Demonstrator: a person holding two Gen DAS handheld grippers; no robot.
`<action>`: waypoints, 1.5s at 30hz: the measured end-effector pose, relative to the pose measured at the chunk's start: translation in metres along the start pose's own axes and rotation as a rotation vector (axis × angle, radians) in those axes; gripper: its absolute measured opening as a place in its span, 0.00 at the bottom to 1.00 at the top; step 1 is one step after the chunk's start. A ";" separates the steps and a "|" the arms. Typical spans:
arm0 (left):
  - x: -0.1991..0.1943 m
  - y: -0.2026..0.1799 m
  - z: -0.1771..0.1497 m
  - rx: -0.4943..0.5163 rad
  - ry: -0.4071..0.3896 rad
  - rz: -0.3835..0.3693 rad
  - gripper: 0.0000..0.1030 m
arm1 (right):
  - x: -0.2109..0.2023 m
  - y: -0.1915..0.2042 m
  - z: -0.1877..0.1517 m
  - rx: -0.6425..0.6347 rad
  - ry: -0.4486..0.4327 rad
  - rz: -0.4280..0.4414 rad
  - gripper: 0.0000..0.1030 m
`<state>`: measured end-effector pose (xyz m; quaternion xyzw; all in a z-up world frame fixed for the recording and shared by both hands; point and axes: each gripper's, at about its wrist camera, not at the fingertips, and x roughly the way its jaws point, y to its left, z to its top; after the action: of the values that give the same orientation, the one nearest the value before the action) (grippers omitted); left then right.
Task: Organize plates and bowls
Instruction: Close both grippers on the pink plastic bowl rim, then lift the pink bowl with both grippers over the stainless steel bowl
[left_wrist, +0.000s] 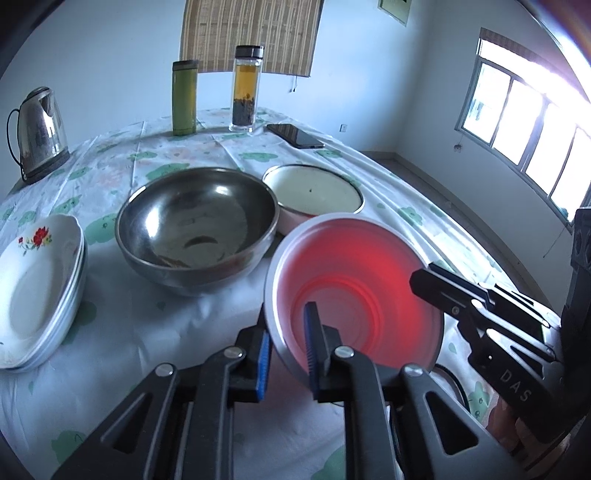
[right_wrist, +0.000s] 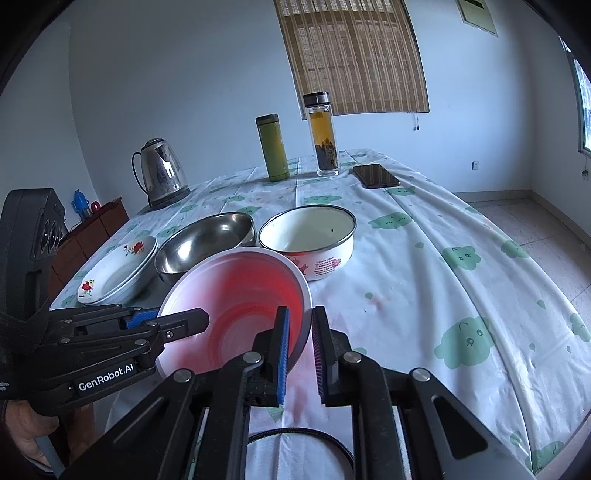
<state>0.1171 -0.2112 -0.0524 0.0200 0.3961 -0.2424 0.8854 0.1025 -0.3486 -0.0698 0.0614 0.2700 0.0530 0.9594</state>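
A red collapsible bowl with a white rim (left_wrist: 354, 280) (right_wrist: 236, 295) hangs tilted above the table, held by both grippers. My left gripper (left_wrist: 286, 354) is shut on its near-left rim; it also shows in the right wrist view (right_wrist: 166, 321). My right gripper (right_wrist: 300, 350) is shut on the bowl's right rim, and appears in the left wrist view (left_wrist: 428, 280). Behind stand a steel bowl (left_wrist: 195, 229) (right_wrist: 207, 240), a white enamel bowl (left_wrist: 314, 194) (right_wrist: 308, 240), and stacked floral plates (left_wrist: 37, 288) (right_wrist: 118, 273).
At the table's far side stand a steel kettle (left_wrist: 40, 129) (right_wrist: 162, 173), a green flask (left_wrist: 184, 98) (right_wrist: 272, 147), a glass tea bottle (left_wrist: 245, 88) (right_wrist: 323, 134) and a phone (left_wrist: 295, 135) (right_wrist: 376, 176). A cable (right_wrist: 295, 439) lies by the near edge.
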 end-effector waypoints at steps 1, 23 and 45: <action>-0.001 0.000 0.001 0.006 -0.005 0.001 0.14 | -0.001 0.000 0.001 0.000 -0.003 -0.001 0.13; -0.013 0.011 0.033 0.021 -0.081 -0.023 0.14 | -0.007 0.011 0.026 -0.024 -0.062 0.001 0.13; -0.020 0.022 0.063 0.012 -0.117 -0.027 0.14 | -0.012 0.024 0.054 -0.068 -0.127 -0.013 0.13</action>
<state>0.1593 -0.1978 0.0012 0.0060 0.3423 -0.2574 0.9036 0.1189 -0.3319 -0.0140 0.0304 0.2071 0.0520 0.9765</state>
